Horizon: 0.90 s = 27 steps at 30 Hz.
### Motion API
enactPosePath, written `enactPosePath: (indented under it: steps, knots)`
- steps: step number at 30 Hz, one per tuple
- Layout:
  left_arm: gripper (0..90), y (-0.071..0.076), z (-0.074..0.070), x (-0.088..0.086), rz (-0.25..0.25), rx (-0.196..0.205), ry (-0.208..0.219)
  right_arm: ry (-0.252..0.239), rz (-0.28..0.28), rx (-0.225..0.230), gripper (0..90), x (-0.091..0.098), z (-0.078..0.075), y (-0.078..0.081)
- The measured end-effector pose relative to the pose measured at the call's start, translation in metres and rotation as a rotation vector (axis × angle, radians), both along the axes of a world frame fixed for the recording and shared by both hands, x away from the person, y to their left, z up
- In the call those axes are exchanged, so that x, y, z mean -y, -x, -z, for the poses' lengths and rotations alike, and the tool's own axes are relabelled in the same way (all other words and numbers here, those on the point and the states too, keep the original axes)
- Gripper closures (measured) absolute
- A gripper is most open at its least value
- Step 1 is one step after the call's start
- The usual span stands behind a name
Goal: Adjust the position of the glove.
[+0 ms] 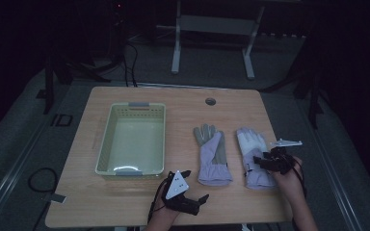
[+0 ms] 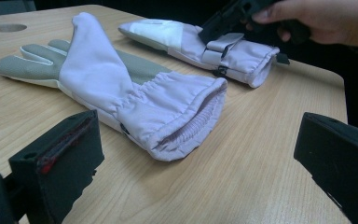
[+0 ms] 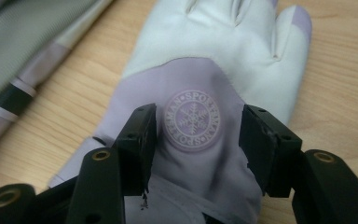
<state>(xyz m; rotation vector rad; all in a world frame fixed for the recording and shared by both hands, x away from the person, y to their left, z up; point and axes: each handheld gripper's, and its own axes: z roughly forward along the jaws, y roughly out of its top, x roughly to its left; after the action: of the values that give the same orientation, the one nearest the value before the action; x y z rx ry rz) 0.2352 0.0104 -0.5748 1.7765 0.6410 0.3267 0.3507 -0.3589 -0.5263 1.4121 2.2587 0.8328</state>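
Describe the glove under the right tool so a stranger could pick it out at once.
On the wooden table, right of the pale basket, lie two lilac gloves. It is the right-hand glove, nearest the table's right edge. Unlike its grey-palmed neighbour, it has white fingers and a round snowflake badge.

Lilac-and-white glove (image 3: pixel 200 93) bears a snowflake emblem (image 3: pixel 193 119); lilac-and-grey glove (image 2: pixel 116 84); pale green basket (image 1: pixel 103 144).

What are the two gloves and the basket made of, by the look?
Right glove: soft woven fabric, probably synthetic, matte lilac and white; it creases, and a snowflake badge is printed on the back. Left glove: same lilac fabric, a grey palm patch that looks grippier, and a gathered elastic cuff. Basket: likely moulded plastic, pale yellow-green with a slight sheen; rigid walls with a perforated grid.
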Motion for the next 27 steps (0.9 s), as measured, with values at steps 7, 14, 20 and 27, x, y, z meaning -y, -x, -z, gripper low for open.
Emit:
enactPosePath:
  steps: [7, 14, 20, 27]
  knots:
    - [1.4, 0.000, 0.000, 0.000, -0.001, -0.002, 0.001, -0.089, -0.037, -0.027, 63.9, 0.007, 0.012, -0.001]
    - [1.3, 0.000, 0.000, 0.000, -0.003, -0.003, 0.002, -0.155, 0.009, -0.015, 76.5, 0.009, 0.013, 0.003]
    - [1.4, 0.000, 0.000, 0.000, -0.004, -0.004, 0.002, -0.205, 0.053, -0.002, 78.4, 0.013, -0.009, 0.010]
    - [1.4, 0.000, 0.000, 0.000, -0.003, -0.001, -0.001, -0.188, 0.066, 0.082, 79.1, 0.005, -0.046, 0.017]
